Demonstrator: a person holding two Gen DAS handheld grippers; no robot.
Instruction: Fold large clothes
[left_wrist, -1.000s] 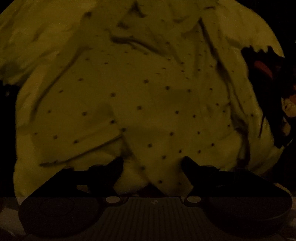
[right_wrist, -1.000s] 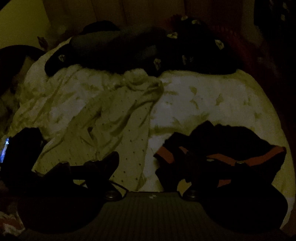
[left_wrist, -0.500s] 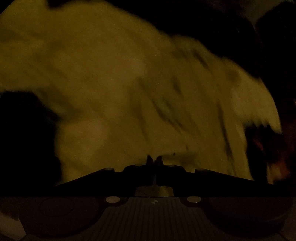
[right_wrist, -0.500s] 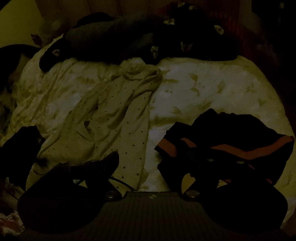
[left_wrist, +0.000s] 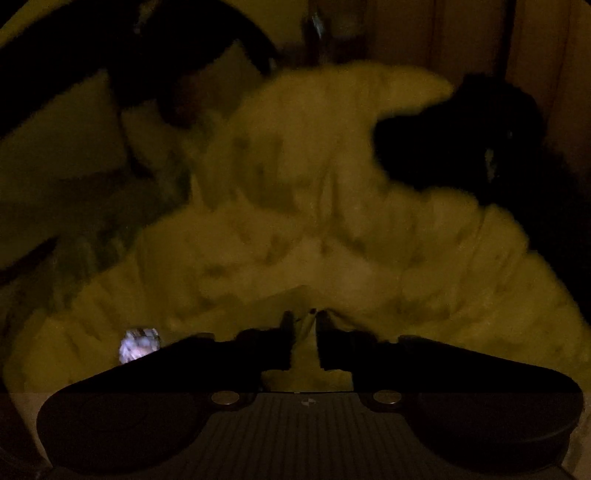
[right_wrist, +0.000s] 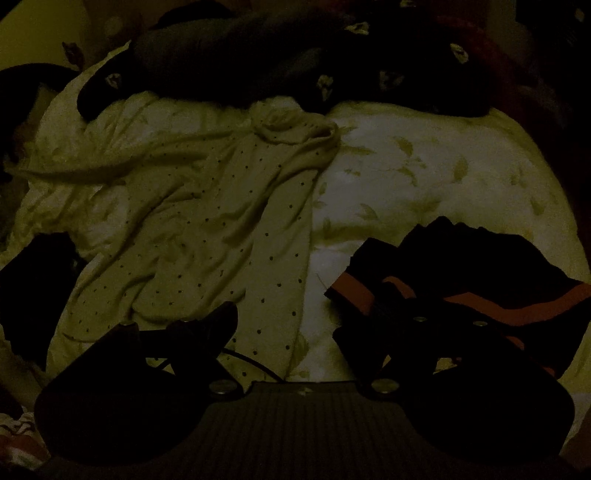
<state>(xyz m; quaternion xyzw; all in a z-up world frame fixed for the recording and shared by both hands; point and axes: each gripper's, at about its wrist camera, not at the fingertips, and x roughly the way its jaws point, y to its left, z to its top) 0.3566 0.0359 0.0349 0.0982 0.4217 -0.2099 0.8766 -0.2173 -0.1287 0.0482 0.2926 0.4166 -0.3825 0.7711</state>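
Note:
In the right wrist view a cream dotted garment (right_wrist: 229, 229) lies crumpled on the leaf-print bedsheet (right_wrist: 424, 177). Its long part runs toward my right gripper (right_wrist: 306, 325). That gripper is open with nothing between its fingers. Its left finger (right_wrist: 221, 321) hovers over the dotted cloth, and its right finger sits over a folded dark garment with orange stripes (right_wrist: 480, 280). The left wrist view is blurred. My left gripper (left_wrist: 304, 325) has its jaws opening, a narrow gap apart, with a pale sliver of cloth (left_wrist: 307, 319) in the gap. Beyond it lies pale rumpled fabric (left_wrist: 332, 221).
A long dark pile of bedding (right_wrist: 295, 66) lies across the back of the bed. A dark shape (right_wrist: 33, 295) sits at the bed's left edge. In the left wrist view there is a dark mass (left_wrist: 443, 140) at the right and a small glowing object (left_wrist: 138, 343) at lower left.
The left gripper swung quickly away from the dotted garment, shut, and now its jaws stand slightly apart. The right gripper drifted only a little over the bed.

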